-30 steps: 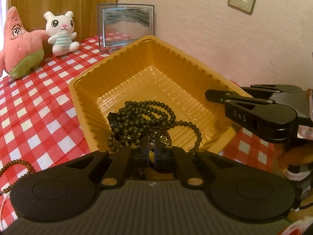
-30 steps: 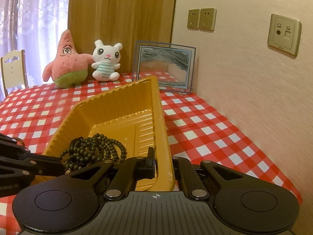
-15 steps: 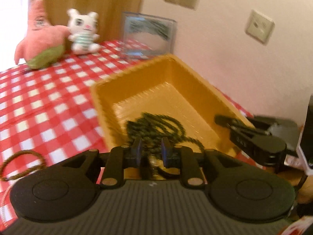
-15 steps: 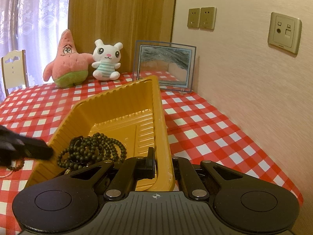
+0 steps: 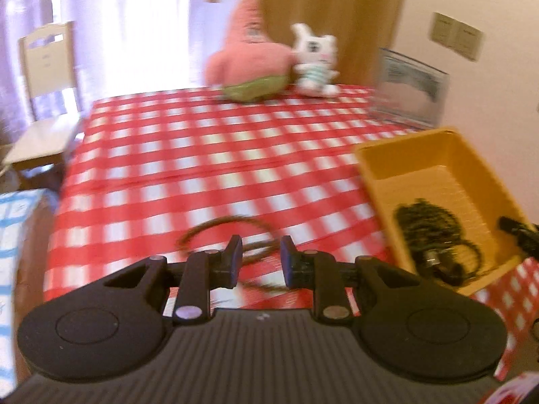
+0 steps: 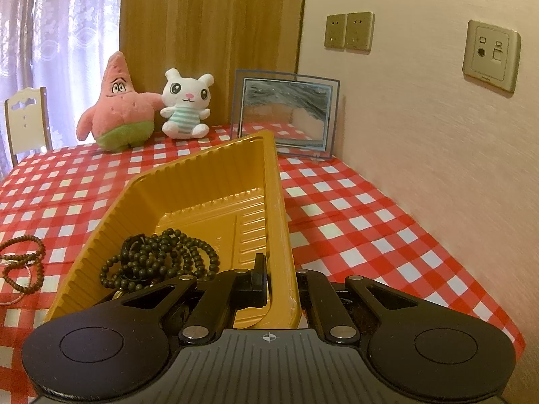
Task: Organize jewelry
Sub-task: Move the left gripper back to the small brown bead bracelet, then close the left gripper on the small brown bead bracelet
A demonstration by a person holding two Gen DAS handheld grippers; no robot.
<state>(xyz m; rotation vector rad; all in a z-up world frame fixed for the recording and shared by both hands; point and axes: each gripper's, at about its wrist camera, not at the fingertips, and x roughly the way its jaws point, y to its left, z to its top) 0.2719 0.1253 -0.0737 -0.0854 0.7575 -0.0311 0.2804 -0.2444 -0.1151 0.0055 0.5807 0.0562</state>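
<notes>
Our left gripper point(image 5: 259, 256) has swung away from the yellow tray point(image 6: 188, 181) and now points at the checked cloth point(image 5: 202, 181), where a brown bead string point(image 5: 232, 225) lies. A second ago its jaws were shut tight low over the dark beads point(image 6: 158, 256) in the tray. They have just been opening, and now they stand a little apart with nothing pinched between them. The dark beads stay behind as a pile on the tray floor.

The brown bead string lies on the cloth just past the left fingertips, with a loop of it showing in the gap between them. The view is blurry, so we cannot tell if the tips touch it yet.

Our right gripper point(image 6: 279, 279) has not moved. Its jaws are pressed on the near wall of the tray, one finger inside and one outside, and the dark beads sit just left of the inside finger.

We think one string is put away and the brown one is next. We need to open wider, go down over the string, pinch it, and carry it to the tray, which lies to the right of the left jaws.
</notes>
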